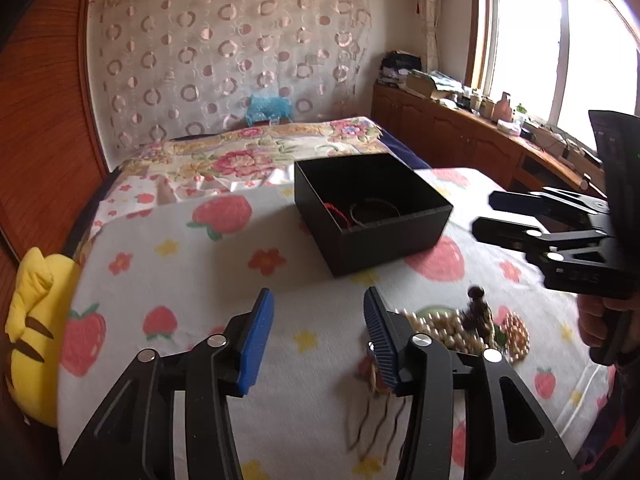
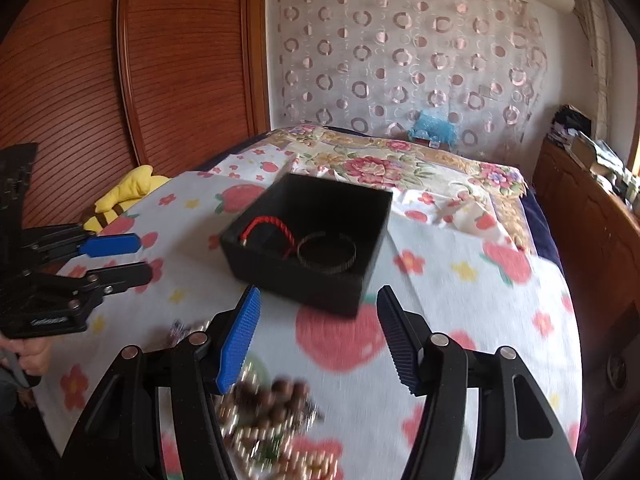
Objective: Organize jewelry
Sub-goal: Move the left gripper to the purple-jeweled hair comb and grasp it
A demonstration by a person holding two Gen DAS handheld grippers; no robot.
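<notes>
We hold two grippers over a bed spread with a strawberry-print sheet (image 1: 192,280). An open black box (image 2: 308,240) sits on the sheet ahead of both tools; inside it lie a red cord bracelet (image 2: 264,226) and, just beside it, a dark bangle (image 2: 326,256).

Our left gripper (image 1: 318,336) stands with its fingers spread wide and nothing between them, above bare sheet. Just past its right finger we see a heap of jewelry (image 1: 468,332) on the sheet: pale and brown beads bunched together with a dark figure-like piece on top, near the box but apart from it. A tasselled piece (image 1: 376,404) lies under that same finger, blurred.

Our right gripper (image 2: 316,336) is likewise wide apart and holds nothing. From its own camera the bead heap (image 2: 272,420) sits low between its fingers, closer to the left one, too blurred for us to pick out single pieces.

Each tool shows in the other's view: the right gripper (image 1: 496,216) to the box's right, the left gripper (image 2: 140,256) to its left. A yellow plush toy (image 1: 32,320) rests at the bed's left edge.
</notes>
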